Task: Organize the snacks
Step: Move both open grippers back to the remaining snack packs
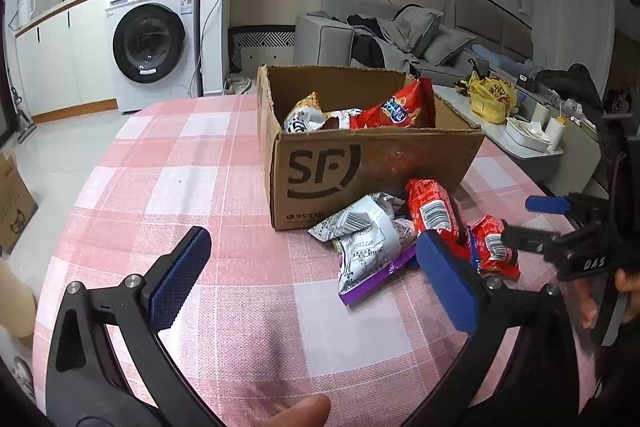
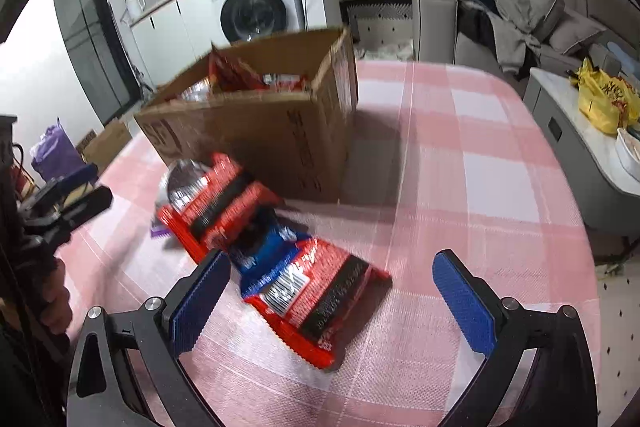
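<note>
A cardboard box (image 1: pixel 360 163) marked SF stands on the pink checked tablecloth (image 1: pixel 200 167) and holds a few snack bags (image 1: pixel 396 107). In front of it lies a pile: a white crumpled packet (image 1: pixel 364 239), a purple packet (image 1: pixel 380 279) and red packets (image 1: pixel 434 215). My left gripper (image 1: pixel 316 263) is open and empty, just short of the pile. My right gripper (image 2: pixel 332 287) is open over a red packet (image 2: pixel 316 303), with a blue packet (image 2: pixel 264 251) and another red one (image 2: pixel 216 203) beyond; the box (image 2: pixel 256 131) stands behind. The right gripper also shows in the left wrist view (image 1: pixel 532 223).
A low side table (image 1: pixel 520 143) with a yellow bag (image 1: pixel 490 97) stands right of the table. A sofa (image 1: pixel 400 35) with clothes is behind, a washing machine (image 1: pixel 154 39) at the left. A cardboard box (image 1: pixel 12 203) sits on the floor.
</note>
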Motion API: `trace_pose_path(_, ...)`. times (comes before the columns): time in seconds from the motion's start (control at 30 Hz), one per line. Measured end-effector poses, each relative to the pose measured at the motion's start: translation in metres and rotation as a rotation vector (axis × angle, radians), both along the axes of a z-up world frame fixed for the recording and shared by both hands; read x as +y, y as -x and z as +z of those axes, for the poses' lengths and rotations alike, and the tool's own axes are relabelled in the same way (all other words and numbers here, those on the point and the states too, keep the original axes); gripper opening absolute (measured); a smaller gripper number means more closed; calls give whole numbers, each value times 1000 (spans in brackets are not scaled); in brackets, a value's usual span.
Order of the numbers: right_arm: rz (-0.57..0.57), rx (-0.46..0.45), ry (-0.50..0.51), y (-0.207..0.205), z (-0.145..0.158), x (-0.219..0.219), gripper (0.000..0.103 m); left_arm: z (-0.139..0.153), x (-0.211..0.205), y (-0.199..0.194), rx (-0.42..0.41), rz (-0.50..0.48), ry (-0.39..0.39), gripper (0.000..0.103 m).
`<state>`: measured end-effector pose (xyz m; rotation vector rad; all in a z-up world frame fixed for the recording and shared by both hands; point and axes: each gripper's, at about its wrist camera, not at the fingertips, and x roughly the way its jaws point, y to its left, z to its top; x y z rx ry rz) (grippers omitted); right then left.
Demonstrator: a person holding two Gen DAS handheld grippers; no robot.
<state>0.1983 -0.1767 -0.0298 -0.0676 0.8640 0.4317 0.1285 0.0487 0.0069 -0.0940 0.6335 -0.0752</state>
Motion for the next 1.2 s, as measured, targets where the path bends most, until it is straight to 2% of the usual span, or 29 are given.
trace_pose_path(0.23, -24, 52, 19, -10, -18, -3, 103, -17, -1, -14, 49, 10, 1, 102)
trace_pose_path(0.4, -47, 63, -6, -16, -22, -8, 103, -30, -4, -25, 89, 20, -9, 102)
trace_pose_path(0.53, -43, 84, 18, -20, -27, -9, 103, -35, -5, -34, 99, 53, -7, 102)
trace_pose_path(0.6, -37, 81, 19, -20, -28, -12, 103, -37, -7, -37, 108, 36, 15, 102)
trace_pose_path(0.67, -41, 91, 11, -22, -28, -15, 103, -40, -11, -42, 116, 36, -4, 102)
trace_pose_path(0.87, -45, 78, 29, -21, -25, -20, 103, -29, -26, -38, 85, 8, -4, 102)
trace_pose_path(1.07, -78, 91, 7, -23, -22, -29, 103, -21, -48, -35, 66, -49, -70, 102)
trace_pose_path(1.2, -66, 103, 1, -22, -26, -24, 103, -22, -67, -35, 70, -85, -83, 102)
